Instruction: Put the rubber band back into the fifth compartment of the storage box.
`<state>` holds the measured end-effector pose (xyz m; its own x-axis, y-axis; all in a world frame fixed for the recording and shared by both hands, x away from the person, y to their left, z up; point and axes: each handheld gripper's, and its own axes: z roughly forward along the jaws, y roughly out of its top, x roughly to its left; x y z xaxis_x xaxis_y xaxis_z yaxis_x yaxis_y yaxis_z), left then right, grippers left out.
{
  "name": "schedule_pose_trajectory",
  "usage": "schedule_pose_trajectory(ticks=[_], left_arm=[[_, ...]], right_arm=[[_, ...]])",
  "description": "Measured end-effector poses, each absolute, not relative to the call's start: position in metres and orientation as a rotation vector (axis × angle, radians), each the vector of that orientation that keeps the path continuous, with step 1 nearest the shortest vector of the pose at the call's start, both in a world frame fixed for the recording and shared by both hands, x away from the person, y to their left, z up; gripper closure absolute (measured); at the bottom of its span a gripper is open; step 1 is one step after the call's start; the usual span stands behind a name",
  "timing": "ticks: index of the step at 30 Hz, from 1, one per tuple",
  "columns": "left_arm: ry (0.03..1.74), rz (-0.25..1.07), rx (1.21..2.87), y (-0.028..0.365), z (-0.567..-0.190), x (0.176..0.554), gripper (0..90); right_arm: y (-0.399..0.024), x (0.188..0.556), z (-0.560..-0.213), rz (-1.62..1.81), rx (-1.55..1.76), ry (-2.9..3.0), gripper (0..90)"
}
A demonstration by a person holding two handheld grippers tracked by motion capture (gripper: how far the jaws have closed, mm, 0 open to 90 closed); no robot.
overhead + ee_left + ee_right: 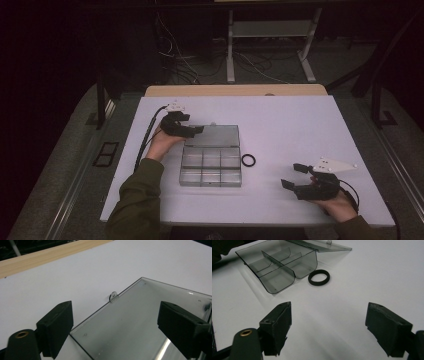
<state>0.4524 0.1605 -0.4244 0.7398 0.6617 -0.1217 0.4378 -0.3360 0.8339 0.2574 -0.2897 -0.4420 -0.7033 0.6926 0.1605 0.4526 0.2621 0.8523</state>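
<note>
High view: white tabletop (280, 125), dark room, cables on floor. Box (210, 165) open at centre, ring (248, 160) just right of it. Left claw (199, 129) at lid (212, 135), apart.
Left gripper view: jaws apart over lid (140, 325), nothing clamped.
Right gripper view: right claw (328, 325) apart, empty; ring (319, 277) beside box (279, 267). No writing legible.

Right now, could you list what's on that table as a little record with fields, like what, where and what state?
box: clear plastic box with compartments, nothing visible in them, near the table's middle
lid: open, lying flat on the table behind the box
ring: black ring on the table just right of the box, outside it
left gripper: open, over the lid's left edge, holding nothing
right gripper: open, empty, right of the ring and apart from it
table: white top
</note>
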Motion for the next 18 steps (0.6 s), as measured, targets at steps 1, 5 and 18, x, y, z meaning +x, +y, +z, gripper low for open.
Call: schedule_pose_trajectory(ticks=[1, 5, 18], left_arm=[[0.848, 0.304, 1.987, 0.161, -0.424, 0.45, 9.8], [0.862, 0.316, 1.995, 0.165, -0.423, 0.441, 0.8], [0.838, 0.303, 1.966, 0.174, -0.411, 0.401, 0.0]], right_arm=[[-0.29, 0.257, -0.442, 1.415, 1.064, 2.288, 20.7], [-0.29, 0.257, -0.442, 1.416, 1.06, 2.289, 20.6], [-0.29, 0.258, -0.442, 1.424, 1.064, 2.286, 20.6]])
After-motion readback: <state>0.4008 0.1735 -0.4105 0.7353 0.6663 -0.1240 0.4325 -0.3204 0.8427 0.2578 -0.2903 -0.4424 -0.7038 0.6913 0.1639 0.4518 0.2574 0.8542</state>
